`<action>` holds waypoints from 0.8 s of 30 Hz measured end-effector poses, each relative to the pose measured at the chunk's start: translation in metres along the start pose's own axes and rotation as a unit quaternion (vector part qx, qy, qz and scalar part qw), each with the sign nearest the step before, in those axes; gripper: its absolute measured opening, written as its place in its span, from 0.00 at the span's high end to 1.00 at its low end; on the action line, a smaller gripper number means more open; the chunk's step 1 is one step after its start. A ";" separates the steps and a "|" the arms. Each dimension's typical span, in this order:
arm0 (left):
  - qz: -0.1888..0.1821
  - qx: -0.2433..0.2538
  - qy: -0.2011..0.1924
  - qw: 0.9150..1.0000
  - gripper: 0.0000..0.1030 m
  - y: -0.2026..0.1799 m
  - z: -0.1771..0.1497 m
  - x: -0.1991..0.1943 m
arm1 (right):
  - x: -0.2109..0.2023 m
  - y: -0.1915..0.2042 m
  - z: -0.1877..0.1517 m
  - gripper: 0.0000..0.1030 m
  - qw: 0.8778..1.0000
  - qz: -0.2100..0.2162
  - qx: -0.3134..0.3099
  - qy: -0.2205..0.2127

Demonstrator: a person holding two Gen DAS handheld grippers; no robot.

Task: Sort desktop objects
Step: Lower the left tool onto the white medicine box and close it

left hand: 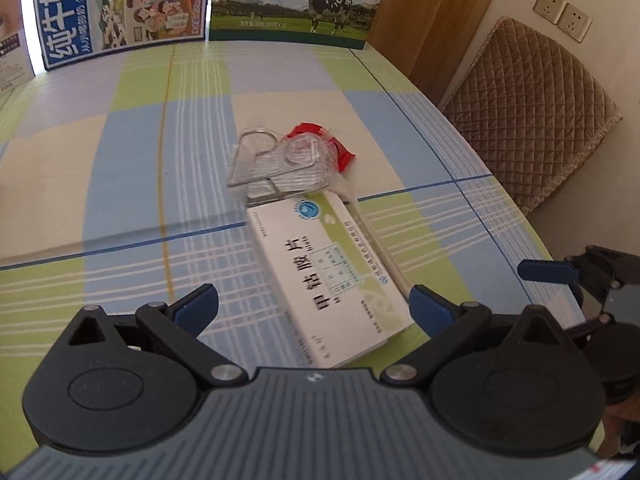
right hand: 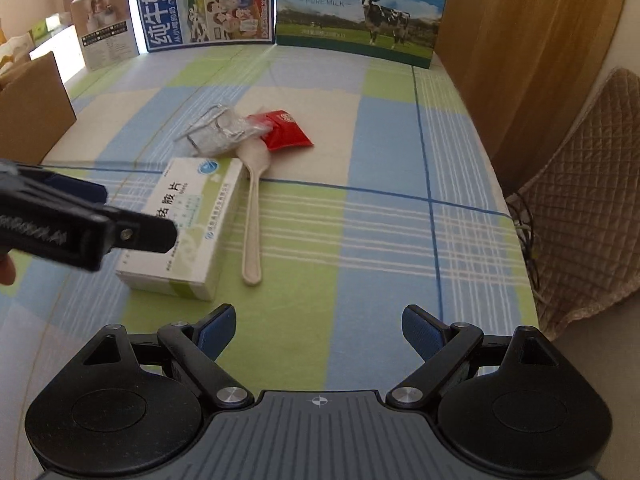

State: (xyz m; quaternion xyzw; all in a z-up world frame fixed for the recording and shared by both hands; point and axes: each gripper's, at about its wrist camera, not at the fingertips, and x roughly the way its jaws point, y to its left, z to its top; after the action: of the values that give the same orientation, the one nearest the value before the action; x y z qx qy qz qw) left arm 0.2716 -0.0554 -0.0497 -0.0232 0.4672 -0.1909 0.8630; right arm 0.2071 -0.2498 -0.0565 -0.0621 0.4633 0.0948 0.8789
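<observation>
- Left gripper (left hand: 314, 304): its blue-padded fingers (left hand: 198, 306) are spread wide, sitting either side of the near end of a white and pale green cardboard medicine box (left hand: 326, 272). Doesn't look like the pads are pressing on it, so nothing gripped.
- In the right wrist view that same box (right hand: 192, 224) is left of centre, lying flat on the checked blue, green and cream cloth covering the desk (right hand: 380, 240), with the left gripper's black body overlapping it from the left edge.
- Right gripper (right hand: 318, 332): fingers (right hand: 424, 332) also well apart, nothing between them, just bare cloth, lower centre of the frame.
- Just to the right of the box is a cream plastic spoon (right hand: 252, 216), handle towards the camera, bowl end up by the other bits.
- Above the box, middle of the frame: a crinkly clear plastic packet with metal wire clips inside (right hand: 218, 132), and touching it on the right a small red sachet (right hand: 286, 134).
- Along the top of the frame, two milk cartons stand like a backdrop: a blue one (right hand: 204, 4) and one with a cow on a green field (right hand: 360, 8).
- Far left there's a brown cardboard box (right hand: 32, 108); a quilted brown chair cushion (right hand: 588, 200) on the right edge.
</observation>
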 end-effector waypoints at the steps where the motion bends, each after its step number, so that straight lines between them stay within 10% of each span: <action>1: -0.001 0.000 0.005 1.000 0.09 -0.002 0.001 0.005 | 0.001 -0.001 -0.001 0.15 1.000 0.004 -0.001 0.001; 24: 0.041 0.017 0.034 0.998 0.34 0.040 -0.019 -0.011 | 0.021 0.008 0.025 0.29 0.996 0.083 0.006 -0.036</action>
State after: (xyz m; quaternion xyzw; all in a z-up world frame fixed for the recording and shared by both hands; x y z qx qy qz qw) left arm 0.2634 -0.0115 -0.0605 0.0169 0.4934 -0.1637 0.8541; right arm 0.2369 -0.2349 -0.0598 -0.0143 0.4360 0.1668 0.8842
